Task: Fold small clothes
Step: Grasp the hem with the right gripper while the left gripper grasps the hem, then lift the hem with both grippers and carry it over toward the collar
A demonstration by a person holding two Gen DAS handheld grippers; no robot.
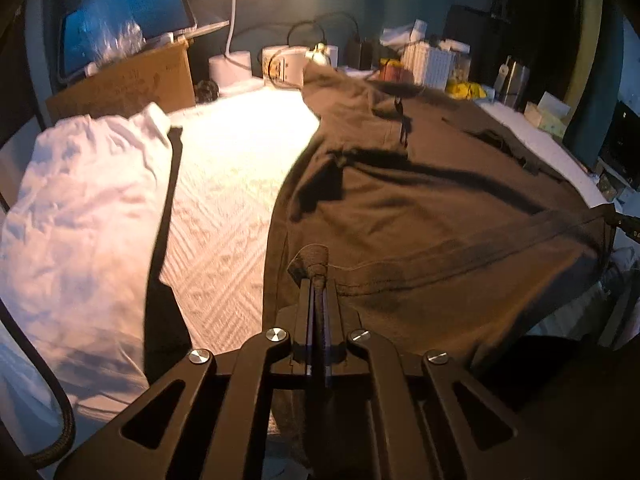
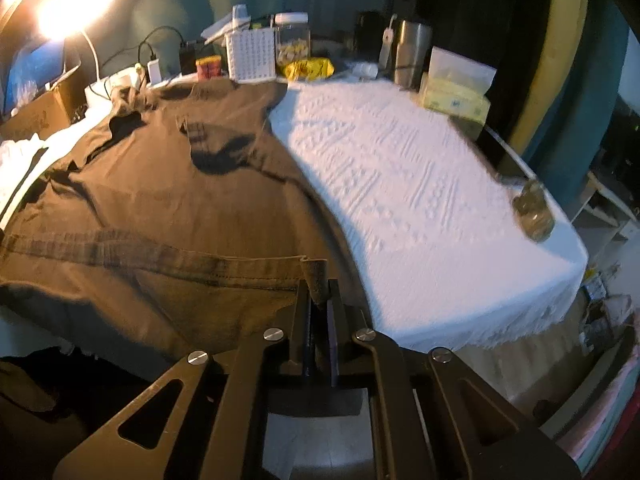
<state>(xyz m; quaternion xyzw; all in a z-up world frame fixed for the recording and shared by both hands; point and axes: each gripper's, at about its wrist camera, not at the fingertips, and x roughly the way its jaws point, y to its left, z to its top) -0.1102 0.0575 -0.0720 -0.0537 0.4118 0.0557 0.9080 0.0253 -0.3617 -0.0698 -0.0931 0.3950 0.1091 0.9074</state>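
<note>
- Nearest, the left gripper (image 1: 316, 276) has its jaws pinched tight on one hem corner of the brown T-shirt (image 1: 420, 200); a small tuft of fabric pokes out above the fingertips
- The right gripper (image 2: 318, 284) is likewise clamped on the other hem corner of the same shirt, so the hem band runs taut between the two
- The shirt's body lies spread over the white textured tablecloth (image 2: 400, 184), its neck and sleeves toward the far clutter; the hem end seems to hang at or past the near table edge
- To the left, just beside the shirt, sits a white garment (image 1: 80, 208), rumpled
- Risk, as I judge it: each grip holds only a little cloth, so a quick lift could let a corner slip and skew the fold
- Carrying the hem forward may drag the far sleeves into the cables, mug (image 1: 290, 65) and jars (image 2: 293, 40) at the back
- A small glass jar (image 2: 535, 212) near the right edge could be swept off by a wide swing
</note>
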